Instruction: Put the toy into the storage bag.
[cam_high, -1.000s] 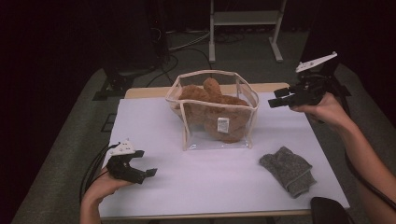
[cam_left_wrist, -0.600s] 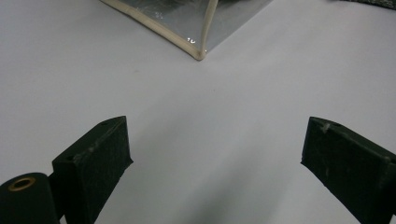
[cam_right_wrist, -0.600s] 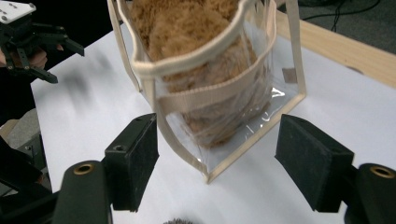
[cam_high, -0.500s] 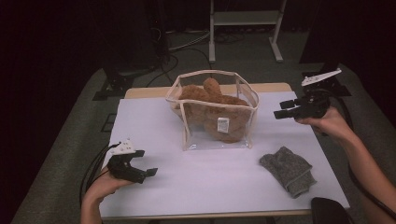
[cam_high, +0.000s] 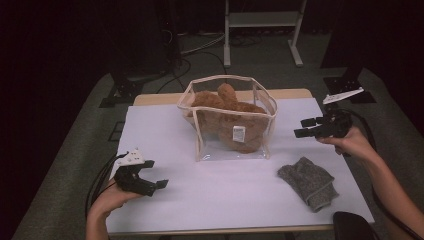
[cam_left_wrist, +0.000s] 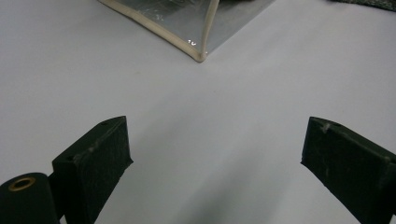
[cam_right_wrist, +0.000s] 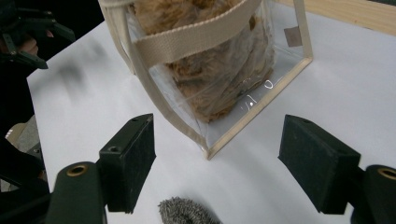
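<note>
Currently my right gripper (cam_high: 305, 127), jaws just opening wider with nothing between, hangs at 3 o'clock of the clear bag (cam_high: 227, 150) mid-table. Left gripper (cam_high: 155, 186), wide and empty, sits at 8 o'clock. Grey cloth (cam_high: 307, 181) lies at 5.

Left tool (cam_high: 159, 184) rests open; right tool (cam_high: 299, 128), just widening, hovers empty.

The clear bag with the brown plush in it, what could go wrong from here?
The clear bag is soft-walled and stuffed with a brown plush, so a nudge from the open right gripper beside it might tip or slide it. The grey cloth lies near the table edge and could get brushed off.
</note>
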